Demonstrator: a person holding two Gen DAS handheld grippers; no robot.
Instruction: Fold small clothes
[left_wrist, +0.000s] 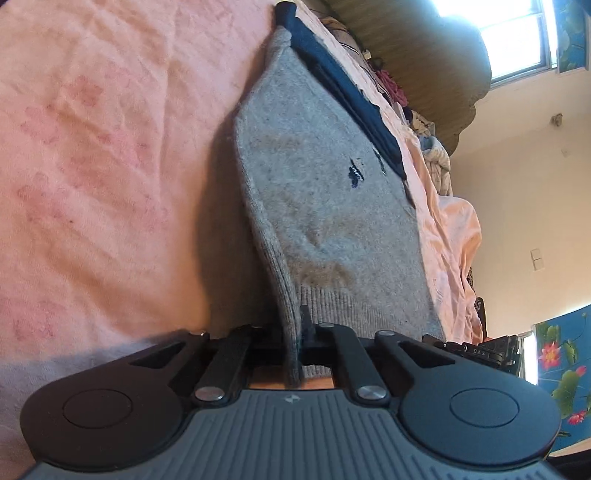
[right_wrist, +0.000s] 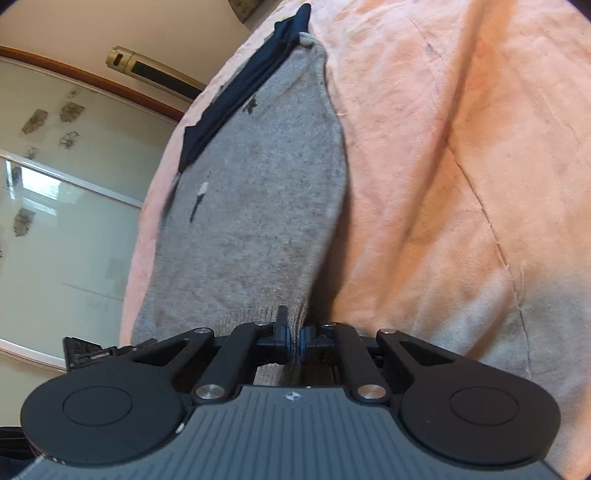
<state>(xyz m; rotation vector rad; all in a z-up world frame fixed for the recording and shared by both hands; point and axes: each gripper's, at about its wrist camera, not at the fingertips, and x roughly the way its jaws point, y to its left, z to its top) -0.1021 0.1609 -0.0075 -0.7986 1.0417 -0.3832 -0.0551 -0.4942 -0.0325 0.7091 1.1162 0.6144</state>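
Both grippers, left (left_wrist: 301, 332) and right (right_wrist: 293, 338): your fingers pinch grey sweater (left_wrist: 321, 206) hem on bed (left_wrist: 92, 147). Soft, limp knit; hold ribbed corners, expect sag.

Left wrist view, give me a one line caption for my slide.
Left gripper shut on the ribbed hem of a grey sweater lying on a pink blanket.

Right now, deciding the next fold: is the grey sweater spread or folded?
Spread: grey sweater lies flat on the pink blanket, only its ribbed hem pinched.
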